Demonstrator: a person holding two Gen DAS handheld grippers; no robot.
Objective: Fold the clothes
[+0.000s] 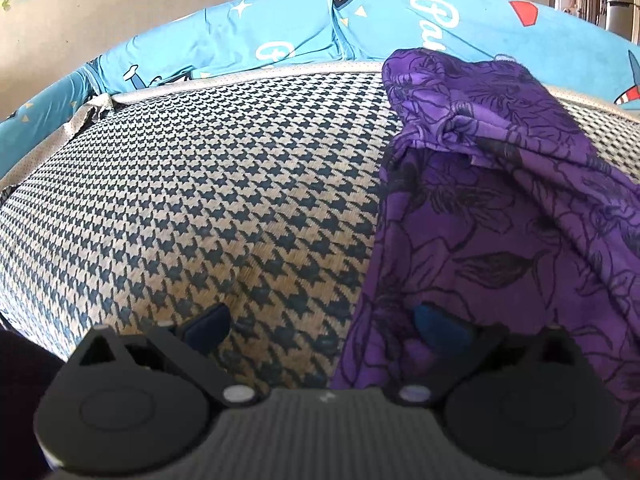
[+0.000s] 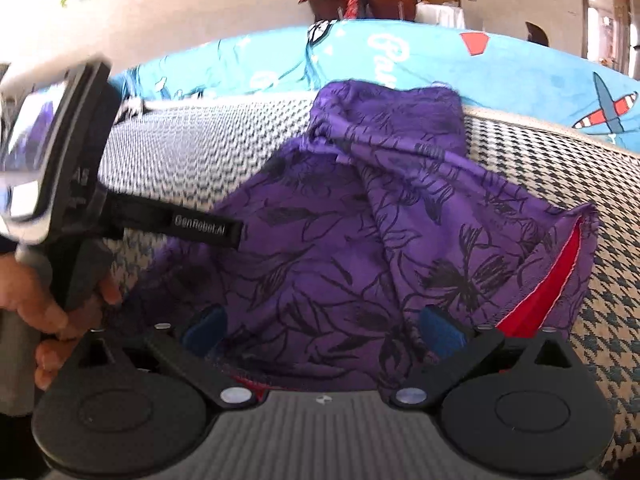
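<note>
Purple garment (image 2: 360, 240) lies bunched on houndstooth cushion (image 1: 200, 200), red lining showing at its right. Both claws wide & empty: L claw (image 1: 320, 326) at garment's left edge, R claw (image 2: 322, 330) over the cloth

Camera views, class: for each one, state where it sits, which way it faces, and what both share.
Left wrist: on the left hand-held gripper, facing forward over the houndstooth cover; fingers open.
Right wrist: on the right hand-held gripper, open over the purple garment; the person's hand shows at left.
Shared: garment, cover, blue printed sheet.
</note>
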